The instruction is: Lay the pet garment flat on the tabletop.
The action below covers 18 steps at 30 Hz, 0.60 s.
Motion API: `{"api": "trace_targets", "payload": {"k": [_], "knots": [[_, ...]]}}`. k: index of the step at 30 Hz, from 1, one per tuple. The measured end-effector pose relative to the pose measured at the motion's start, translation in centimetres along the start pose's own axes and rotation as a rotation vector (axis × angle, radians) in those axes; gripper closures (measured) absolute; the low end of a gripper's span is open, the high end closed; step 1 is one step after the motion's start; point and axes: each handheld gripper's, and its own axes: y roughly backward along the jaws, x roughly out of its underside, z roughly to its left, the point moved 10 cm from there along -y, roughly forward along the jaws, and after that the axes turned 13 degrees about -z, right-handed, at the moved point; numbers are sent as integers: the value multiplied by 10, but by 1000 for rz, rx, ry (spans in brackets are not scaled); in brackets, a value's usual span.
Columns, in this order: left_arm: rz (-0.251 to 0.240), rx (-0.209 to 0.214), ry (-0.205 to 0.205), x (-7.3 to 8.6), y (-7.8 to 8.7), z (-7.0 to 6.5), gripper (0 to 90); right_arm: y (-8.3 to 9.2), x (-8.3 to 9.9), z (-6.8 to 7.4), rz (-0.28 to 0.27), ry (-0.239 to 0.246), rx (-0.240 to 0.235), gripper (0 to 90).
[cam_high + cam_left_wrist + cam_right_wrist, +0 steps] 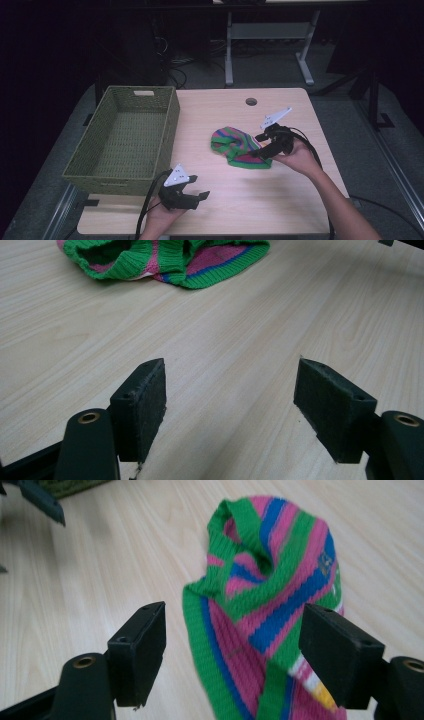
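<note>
Right gripper (232, 652), jaws spread, straddles the striped knitted green-pink-blue garment (236, 146); closing comes next. Left gripper (194, 188) waits open at seven o'clock.

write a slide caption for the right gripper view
Open right gripper poised over a striped knitted hat on the wooden table.

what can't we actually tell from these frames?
- Striped knit: the garment type is unreadable; it lies bunched in the high view, and the right gripper view cuts it off at the bottom edge.
- Right gripper: open, but contact with the knit is unclear, as the picture is blurred.
- Basket: its near wall hides the front of the floor.
- Left gripper: open over bare table.
</note>
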Motion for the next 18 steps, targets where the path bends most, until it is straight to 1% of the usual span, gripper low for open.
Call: {"api": "trace_targets", "payload": {"k": [1, 2, 4, 5, 6, 7, 8, 9, 11, 14, 15, 18], "knots": [[0, 0, -1, 0, 0, 0, 287, -2, -3, -1, -2, 0, -1, 265], [-1, -1, -2, 0, 0, 0, 287, -7, -6, -3, 9, 12, 6, 265], [0, 0, -3, 0, 0, 1, 287, -9, -8, -2, 14, 7, 7, 265], [0, 0, -3, 0, 1, 1, 287, -12, -9, -3, 15, 13, 8, 266], [-2, 0, -1, 0, 1, 1, 287, -17, -12, -4, 21, 14, 16, 276], [-5, -1, 3, -1, 1, 1, 287, -17, -12, -4, 21, 14, 16, 276], [-6, -2, 3, -1, 1, 1, 287, -19, -13, -4, 22, 14, 18, 294], [-1, -2, -2, 0, 2, 1, 287, -22, -14, -6, 27, 24, 24, 300], [0, -2, -2, 0, 2, 2, 287, -27, -14, -8, 37, 34, 34, 302], [-1, -1, -2, 0, 2, 2, 287, -36, -14, -8, 50, 23, 34, 305], [-2, 0, -4, 0, 2, 2, 287, -40, -13, -9, 66, 26, 34, 305], [-4, 0, -1, -1, 2, 2, 287, -47, -9, -15, 86, 24, 44, 305]]}}
